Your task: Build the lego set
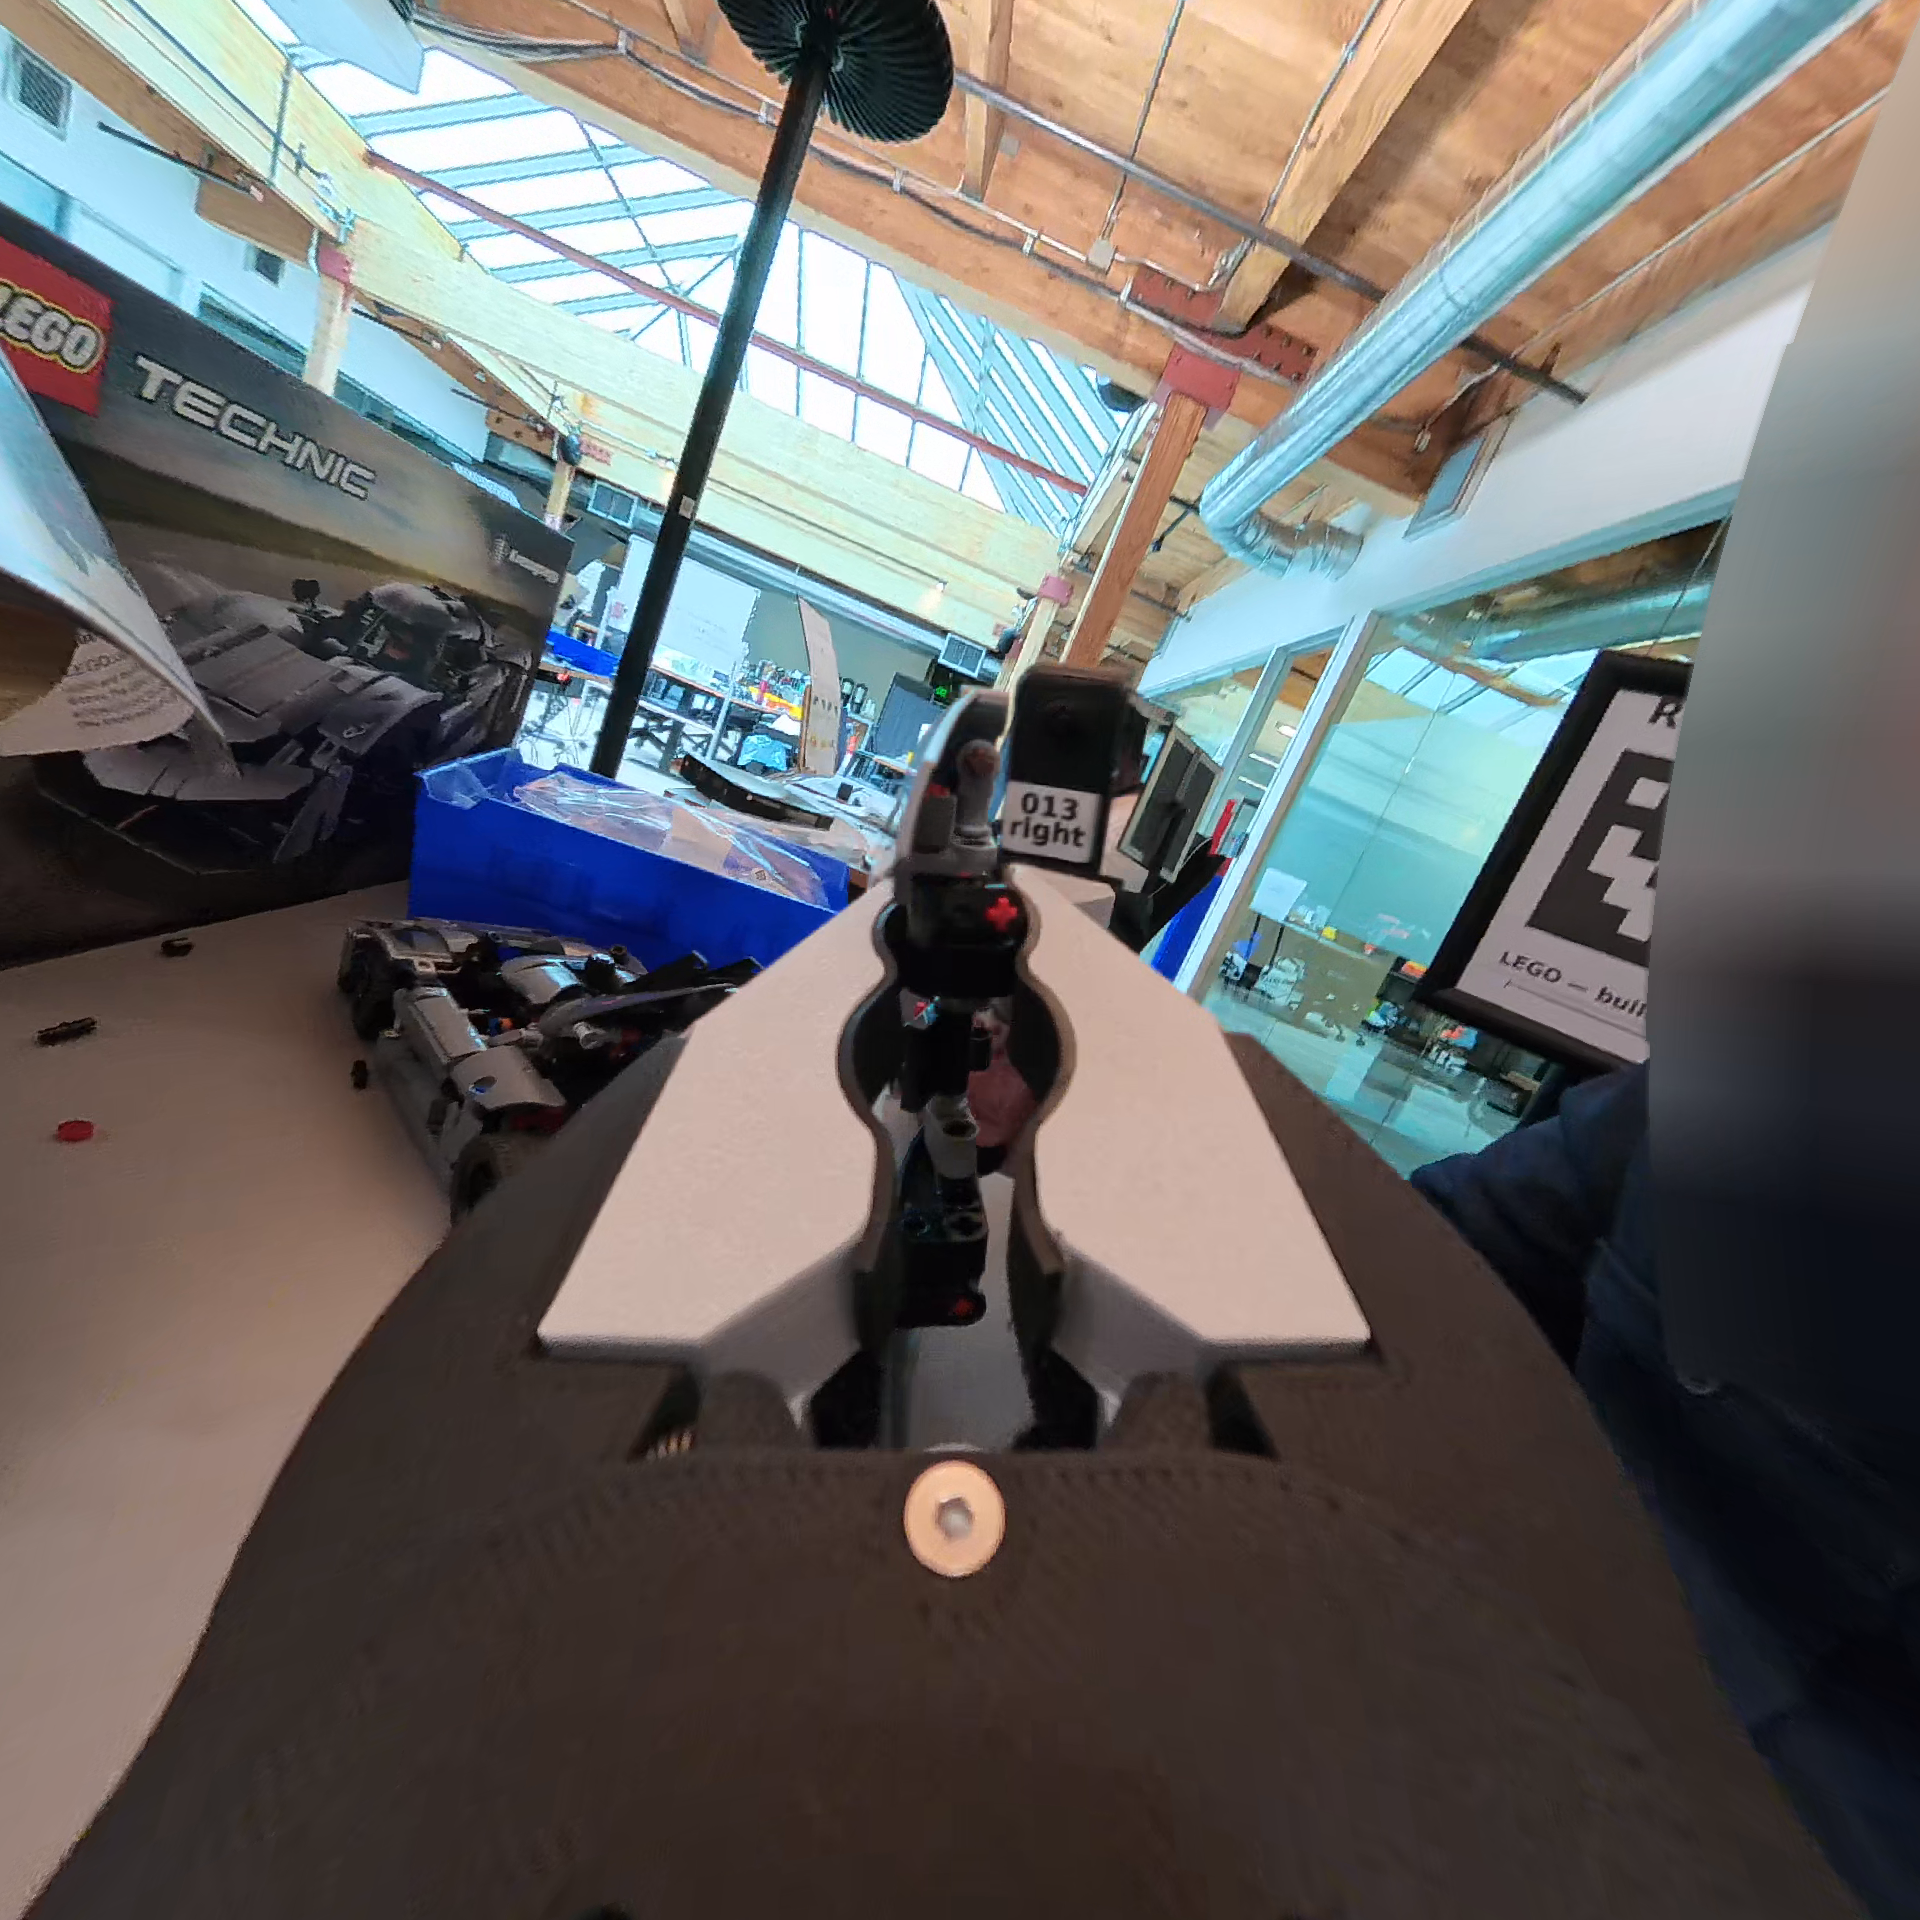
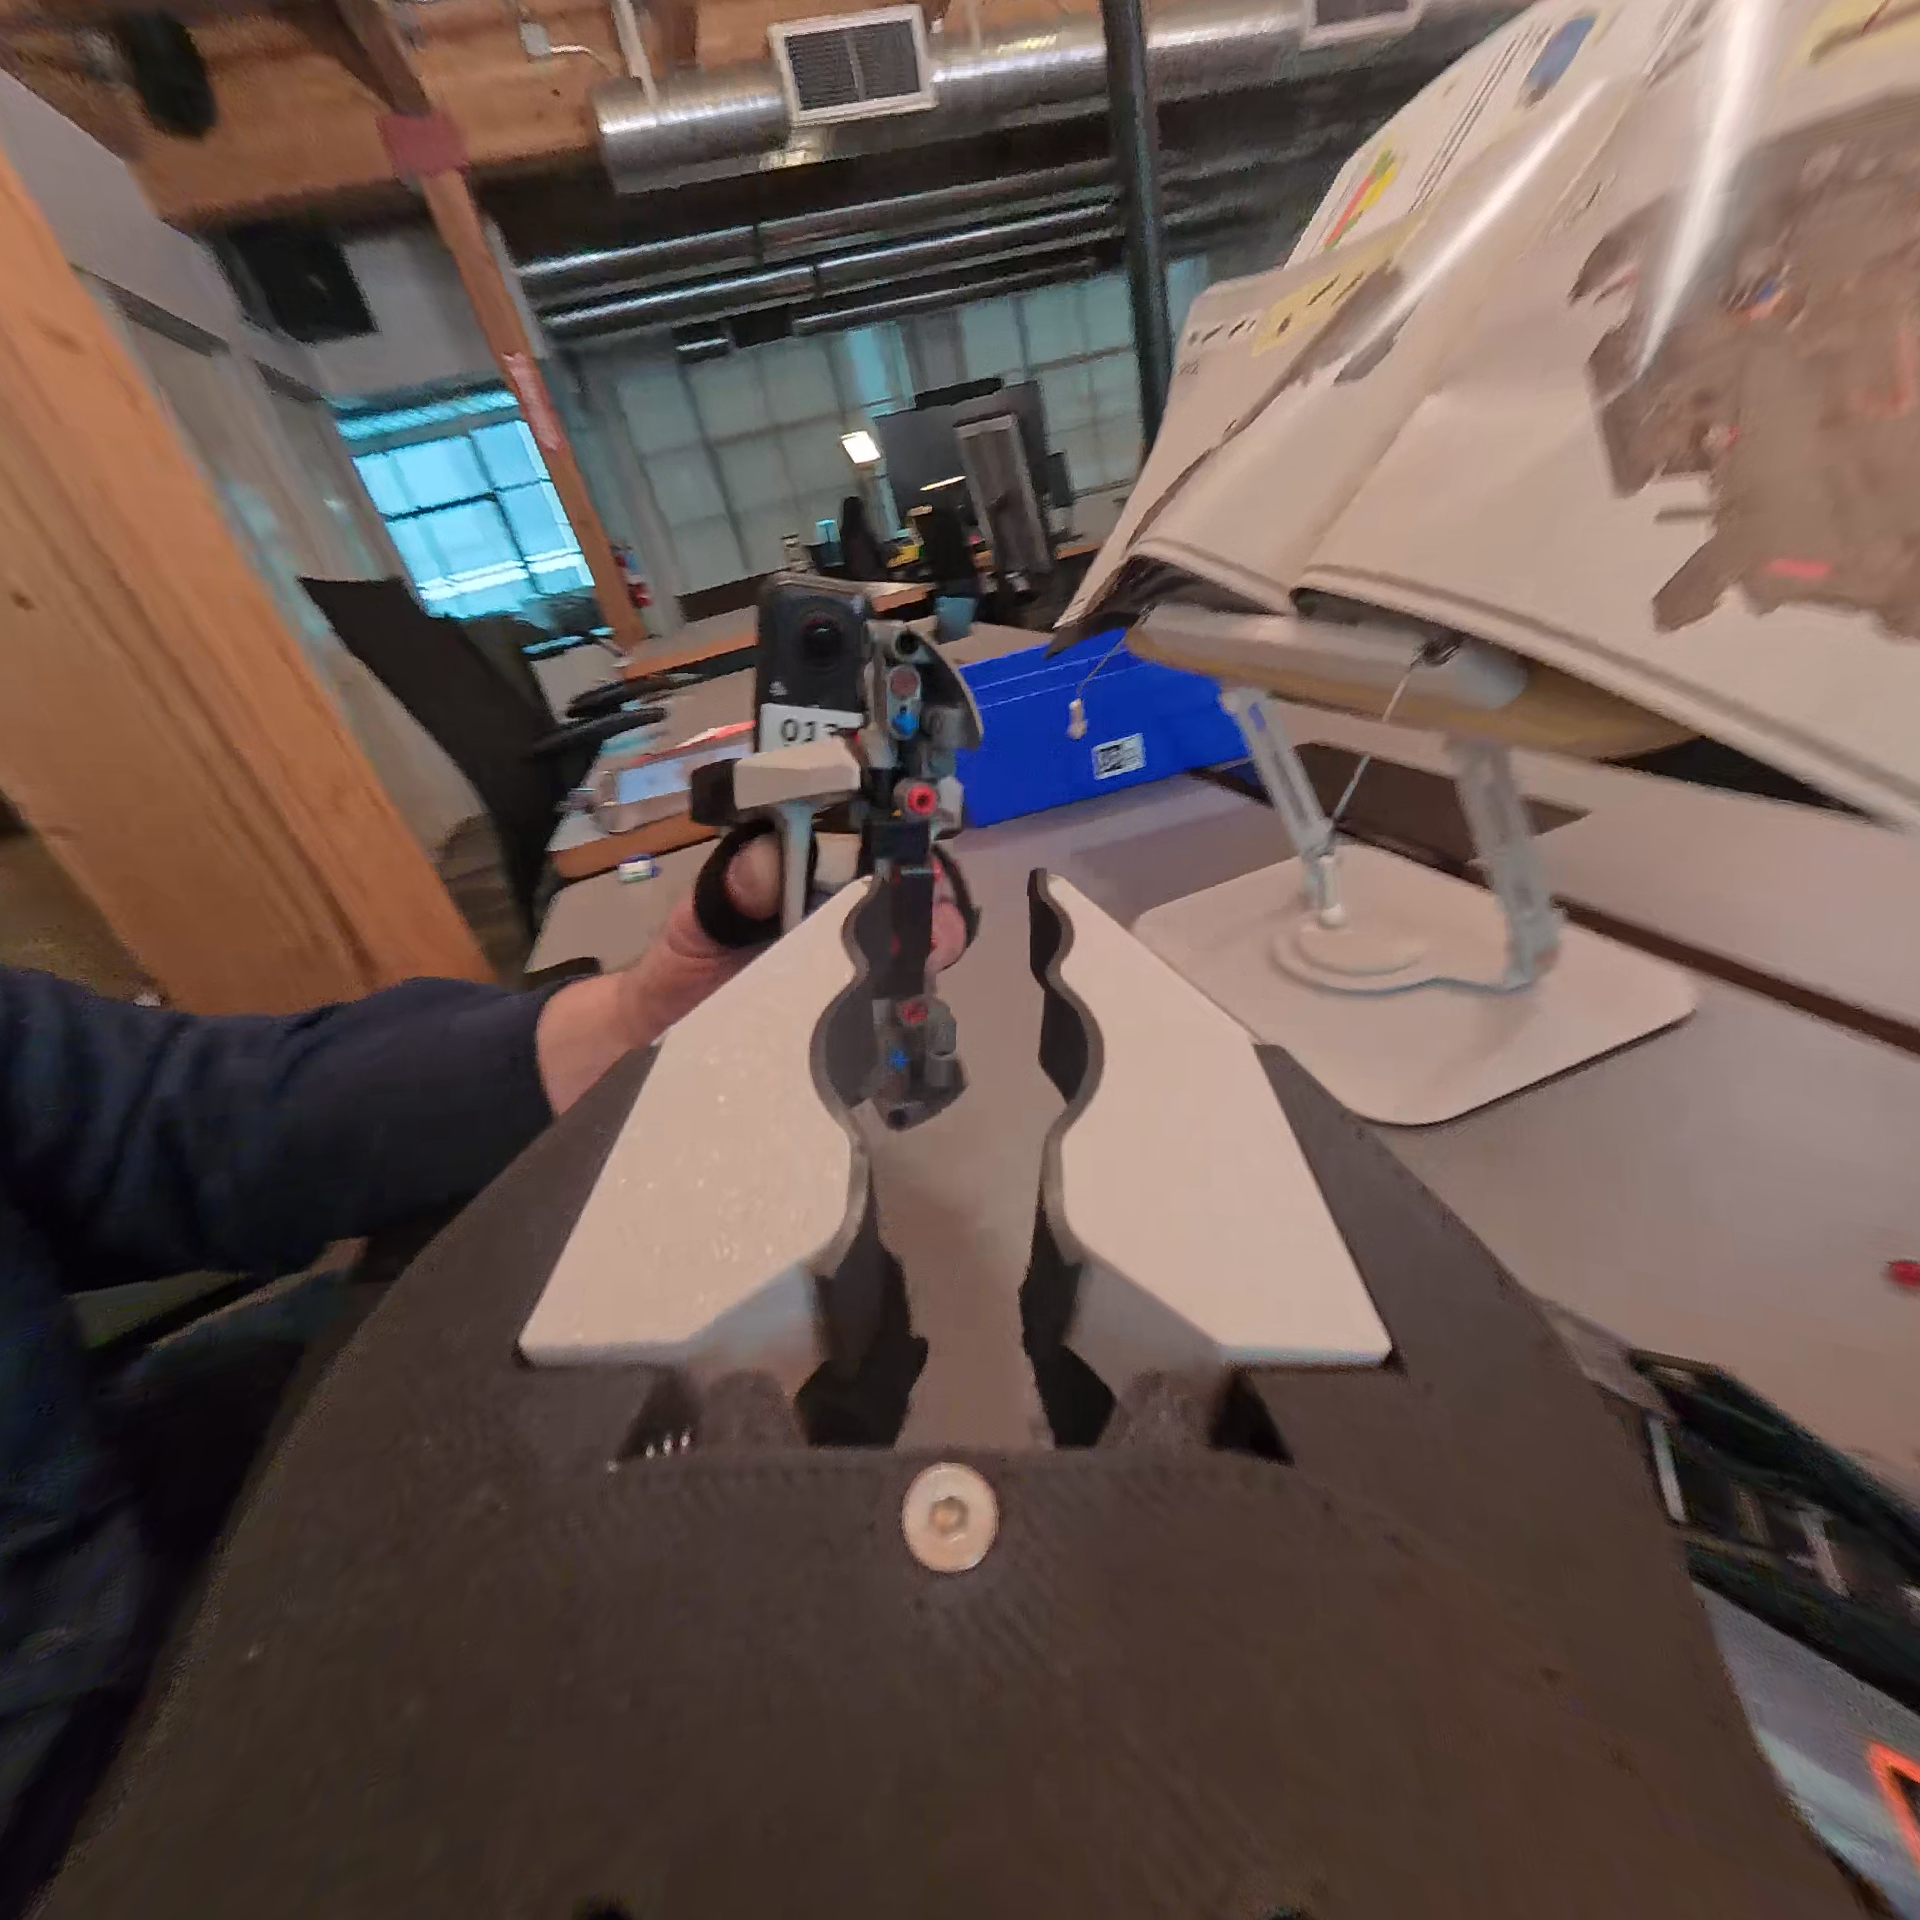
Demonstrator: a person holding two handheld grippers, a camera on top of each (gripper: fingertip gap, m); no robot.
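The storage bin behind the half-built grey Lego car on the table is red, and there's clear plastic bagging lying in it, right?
Not quite: the storage bin is blue, not red. The left wrist view shows it behind the half-built grey Lego car on the table, with clear plastic bagging lying in it.
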